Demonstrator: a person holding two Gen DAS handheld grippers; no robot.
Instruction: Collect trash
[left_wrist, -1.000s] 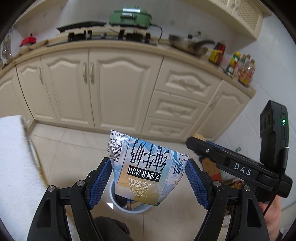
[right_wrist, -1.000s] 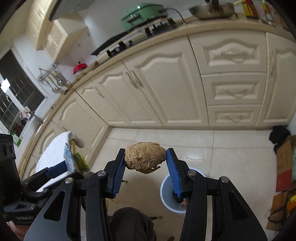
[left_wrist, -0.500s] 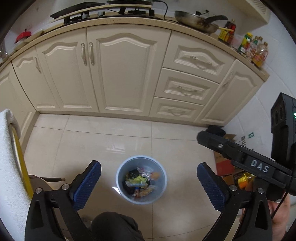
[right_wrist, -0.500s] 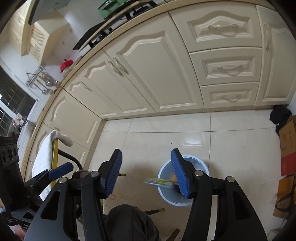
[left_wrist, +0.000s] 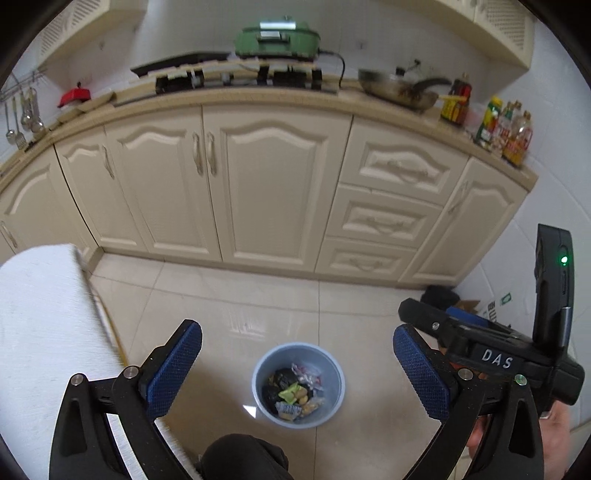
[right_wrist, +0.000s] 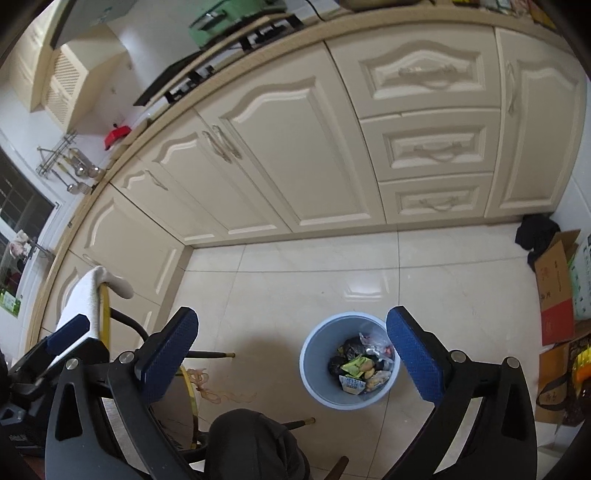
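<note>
A pale blue trash bin (left_wrist: 295, 352) stands on the tiled floor below both grippers, and in the right wrist view the bin (right_wrist: 319, 345) sits low and right of centre. Crumpled wrappers and a milk carton (left_wrist: 295, 395) lie inside it, seen also as mixed trash (right_wrist: 360, 367). My left gripper (left_wrist: 295, 328) hangs open above the bin with nothing between its blue pads. My right gripper (right_wrist: 291, 312) is empty too, its jaws opening wide, the bin showing by its right finger (right_wrist: 413, 354).
Cream kitchen cabinets (left_wrist: 277, 192) run across the back. A white towel over a chair (left_wrist: 40, 332) is at the left. Cardboard boxes (right_wrist: 554, 280) and a black cloth (right_wrist: 535, 232) crowd the right corner. A person's dark knee (right_wrist: 251, 443) is below the grippers.
The left gripper let go of the milk carton and the right gripper let go of the brown lump; both dropped toward the bin. Both sets of jaws have spread wide.
</note>
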